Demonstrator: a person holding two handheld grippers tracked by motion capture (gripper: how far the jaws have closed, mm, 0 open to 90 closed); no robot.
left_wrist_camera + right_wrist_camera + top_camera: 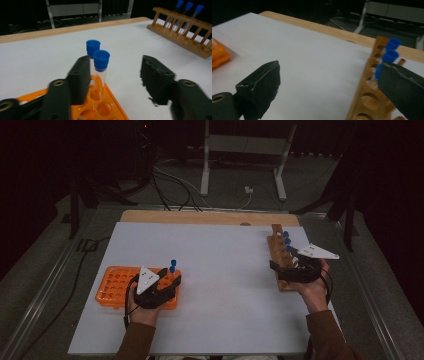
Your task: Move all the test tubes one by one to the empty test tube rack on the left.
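Two clear test tubes with blue caps (101, 72) stand upright in a corner of the orange rack (112, 111). My left gripper (115, 75) is open around them: the nearer tube stands just beside the left jaw, and the right jaw is well clear. In the high view the left gripper (171, 276) sits over the right end of the orange rack (112, 287). My right gripper (329, 80) is open wide, its right jaw close to the wooden rack (367, 100), which holds three blue-capped tubes (390, 50). From above, the right gripper (282, 263) hovers at the wooden rack (276, 245).
A white board (220, 270) covers the table, with a wooden edge (200, 217) at the far side. Most holes of the orange rack are unfilled. Behind the table are cables and a metal stand (240, 150) on the floor.
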